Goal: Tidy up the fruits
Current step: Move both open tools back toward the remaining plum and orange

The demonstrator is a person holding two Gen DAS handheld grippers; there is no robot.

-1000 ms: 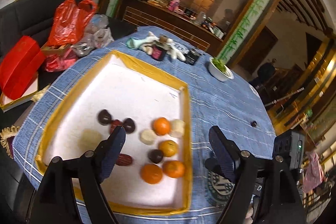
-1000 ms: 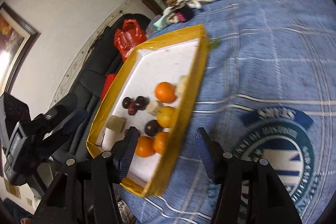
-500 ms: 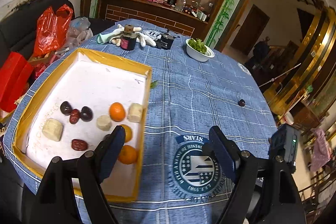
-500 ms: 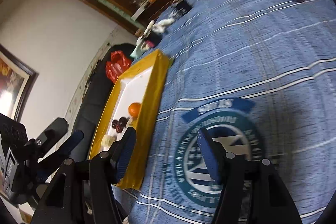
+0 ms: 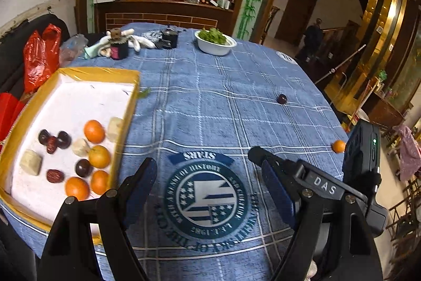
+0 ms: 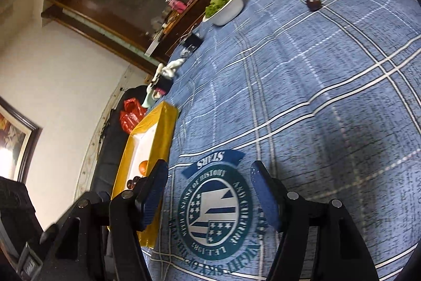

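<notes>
Your left hand-held gripper (image 5: 204, 177) hangs wide and empty; your right hand-held gripper (image 6: 208, 177) has just been opening, also empty

Tray (image 5: 133, 107) holds fruits; bowl (image 5: 214, 48) behind, right.

Both grippers off tray (image 5: 126, 107), right jaws wider.

Both wrist views close above tablecloth (image 5: 236, 109), angled down; share round emblem (image 6: 215, 212), right view rolled.
</notes>
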